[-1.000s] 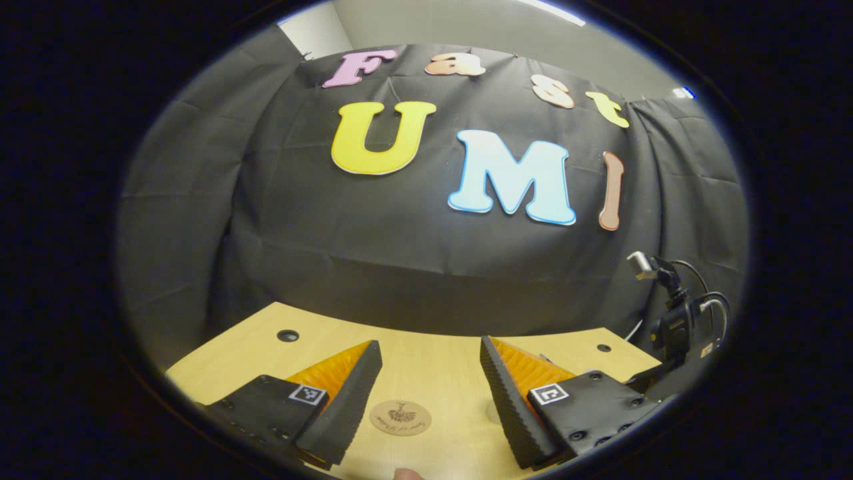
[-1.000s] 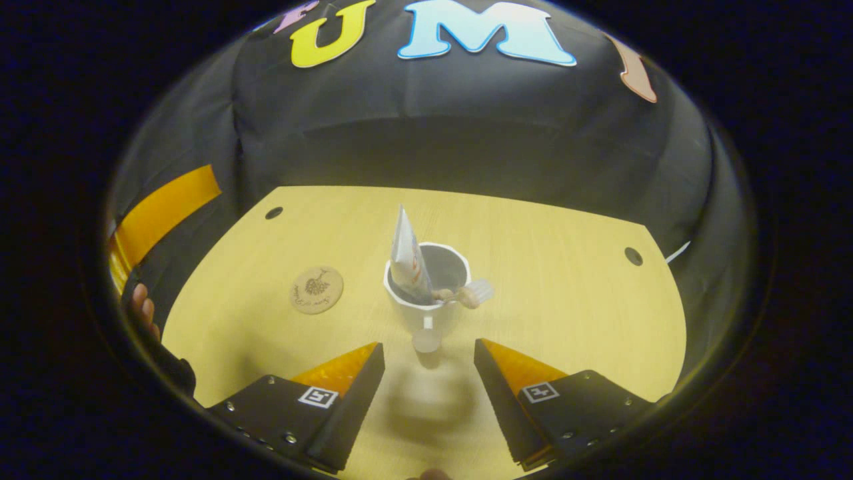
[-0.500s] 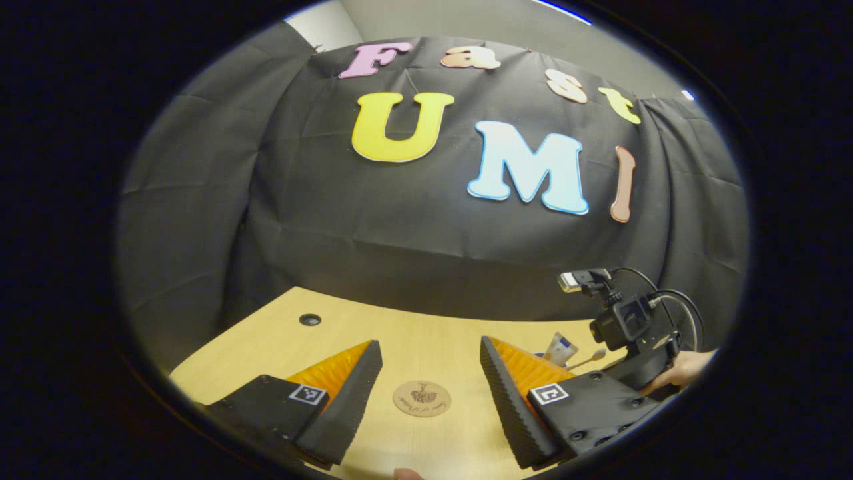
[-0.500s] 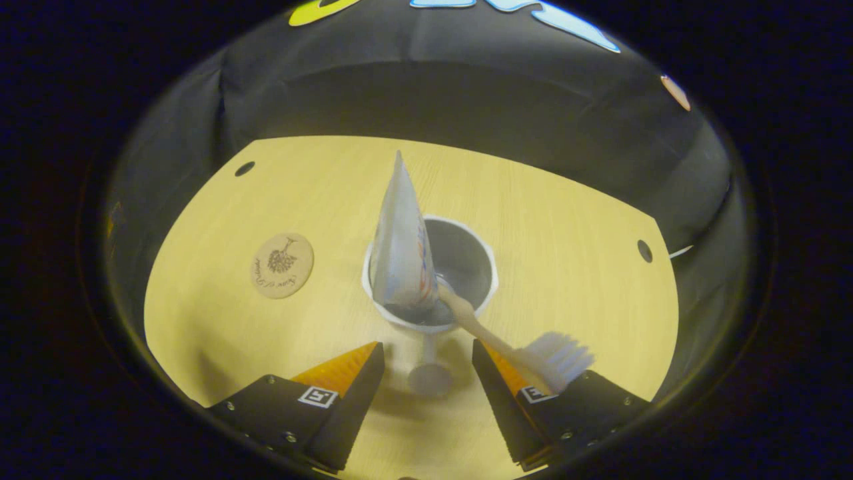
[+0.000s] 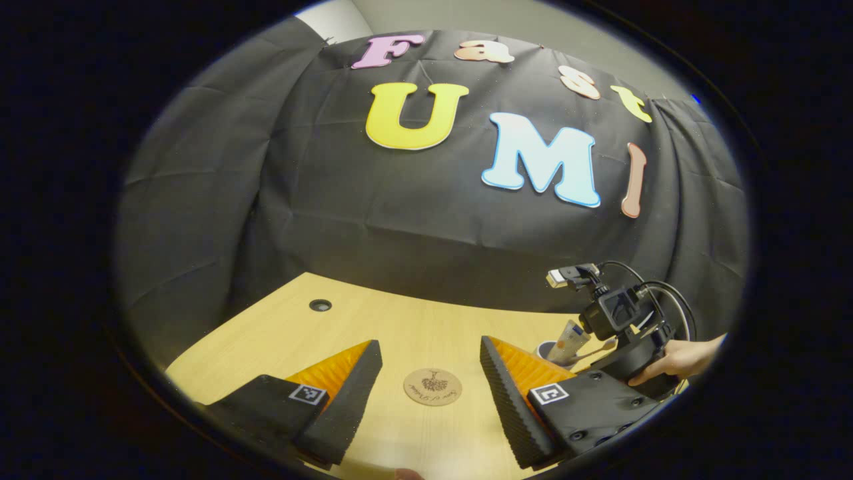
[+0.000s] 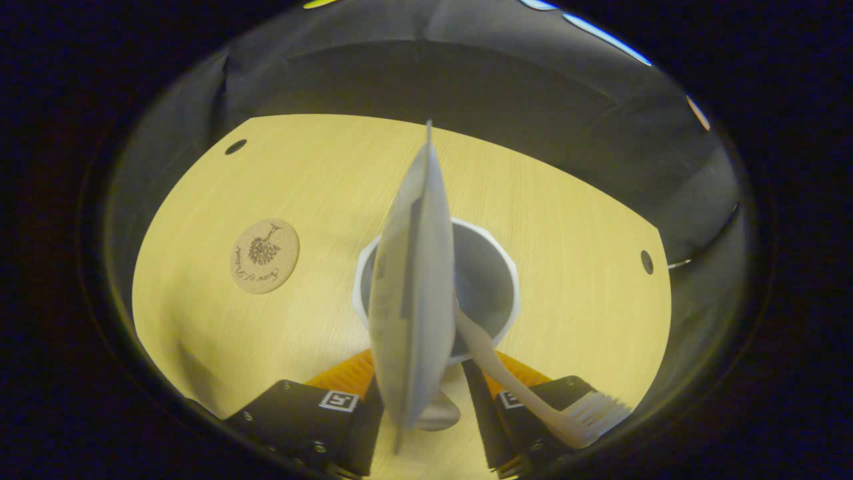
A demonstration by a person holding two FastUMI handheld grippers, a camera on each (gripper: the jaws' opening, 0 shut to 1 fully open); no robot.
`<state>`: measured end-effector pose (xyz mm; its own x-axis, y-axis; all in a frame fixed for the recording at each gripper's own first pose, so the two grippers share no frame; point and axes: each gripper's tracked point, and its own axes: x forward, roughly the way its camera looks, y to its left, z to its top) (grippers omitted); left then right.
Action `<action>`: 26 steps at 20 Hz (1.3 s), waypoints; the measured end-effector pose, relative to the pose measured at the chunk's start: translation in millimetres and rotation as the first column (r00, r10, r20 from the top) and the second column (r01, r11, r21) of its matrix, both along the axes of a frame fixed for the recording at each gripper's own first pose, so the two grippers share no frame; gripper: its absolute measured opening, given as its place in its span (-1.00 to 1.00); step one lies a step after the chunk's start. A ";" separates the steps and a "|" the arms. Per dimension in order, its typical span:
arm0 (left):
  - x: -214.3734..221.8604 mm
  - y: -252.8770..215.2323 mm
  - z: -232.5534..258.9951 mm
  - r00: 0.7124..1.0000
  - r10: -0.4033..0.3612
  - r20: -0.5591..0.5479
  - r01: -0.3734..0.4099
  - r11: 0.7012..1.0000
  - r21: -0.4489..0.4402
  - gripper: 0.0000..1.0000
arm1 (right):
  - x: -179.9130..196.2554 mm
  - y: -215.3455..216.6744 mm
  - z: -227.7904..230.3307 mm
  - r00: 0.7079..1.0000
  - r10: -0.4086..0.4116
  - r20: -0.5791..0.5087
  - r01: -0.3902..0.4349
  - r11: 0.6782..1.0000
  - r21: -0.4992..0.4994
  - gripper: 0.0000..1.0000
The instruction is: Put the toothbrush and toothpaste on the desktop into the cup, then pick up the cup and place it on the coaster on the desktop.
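Observation:
A white cup (image 6: 504, 267) stands mid-table with a toothpaste tube (image 6: 413, 300) upright in it. A toothbrush (image 6: 510, 390) leans out over the rim, bristles toward me. My right gripper (image 6: 420, 360) sits low at the cup's near side, jaws partly narrowed either side of the cup's handle (image 6: 443, 413). The tube hides the left finger's inner face, so contact is unclear. The round cork coaster (image 6: 265, 255) lies left of the cup. My left gripper (image 5: 430, 347) hovers open and empty over the coaster (image 5: 433, 387). Right of it are the cup (image 5: 548, 349) and tube (image 5: 572, 337).
The wooden table (image 6: 320, 173) has cable holes at its back left (image 6: 235, 146) and right (image 6: 645, 261). Black cloth walls close in behind and at the sides. A hand (image 5: 676, 360) holds the other gripper at the right edge of the left gripper view.
My right gripper has come forward and down onto the cup, and its fingers have drawn in around the handle. The left gripper view has shifted slightly, with the coaster now farther ahead.

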<state>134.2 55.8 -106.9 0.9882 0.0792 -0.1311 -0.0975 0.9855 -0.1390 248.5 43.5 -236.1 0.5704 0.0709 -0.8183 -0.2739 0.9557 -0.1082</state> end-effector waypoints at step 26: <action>-61.4 80.7 -4.1 0.997 0.074 -0.004 -0.074 0.997 -0.003 0.90 | -15.1 129.6 25.3 0.994 0.103 0.020 -0.105 0.986 0.132 -0.61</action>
